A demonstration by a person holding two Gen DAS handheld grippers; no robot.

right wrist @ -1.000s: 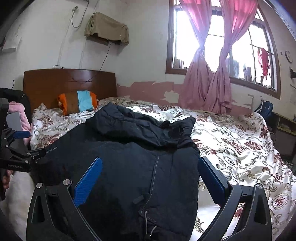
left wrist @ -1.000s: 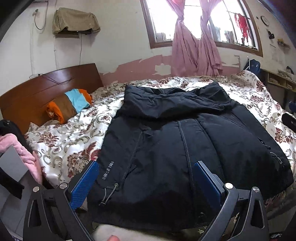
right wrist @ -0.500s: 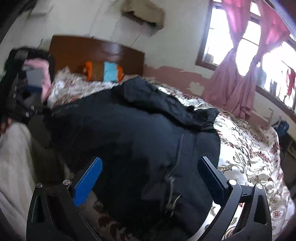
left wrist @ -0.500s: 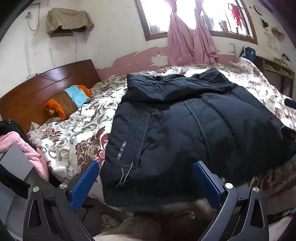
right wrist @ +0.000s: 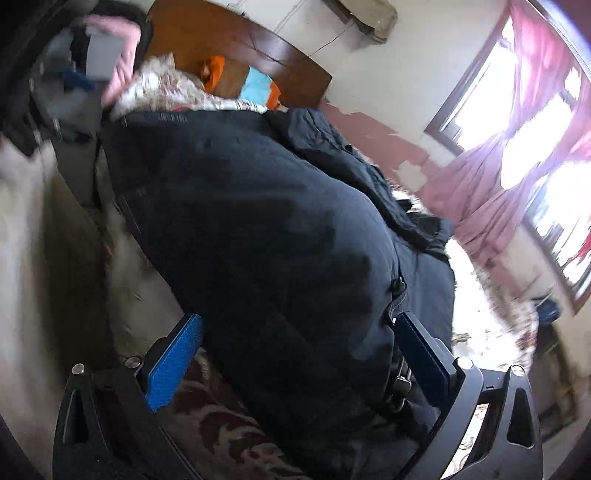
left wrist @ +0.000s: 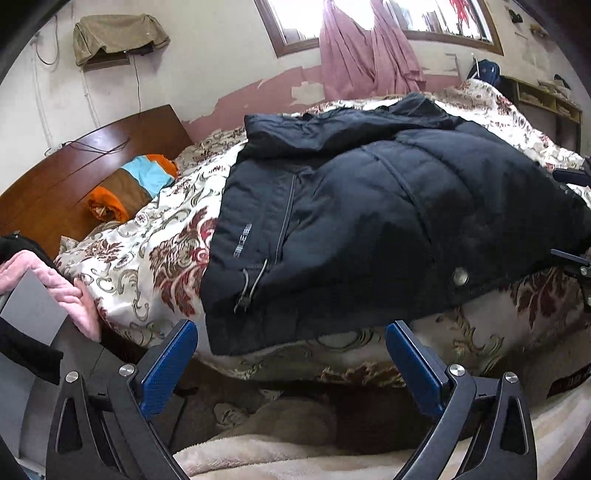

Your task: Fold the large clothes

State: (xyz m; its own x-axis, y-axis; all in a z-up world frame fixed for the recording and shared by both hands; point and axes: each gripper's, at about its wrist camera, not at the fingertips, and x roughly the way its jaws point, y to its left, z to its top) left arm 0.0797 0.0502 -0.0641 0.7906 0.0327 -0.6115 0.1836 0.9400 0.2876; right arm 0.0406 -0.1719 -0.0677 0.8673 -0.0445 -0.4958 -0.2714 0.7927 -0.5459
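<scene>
R gripper view is tilted and blurred, its jaws spread wide w/ the dark jacket hem bulging between them; contact can't be told. L gripper is wide open, holding nothing, just below the bed edge. Jacket lies flat on the bed, hood toward the window, hem at the near edge.

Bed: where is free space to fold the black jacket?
Bare floral bedspread lies between the black jacket and the striped pillow, and beyond the jacket toward the window. The near edge under both open grippers is crowded.
</scene>
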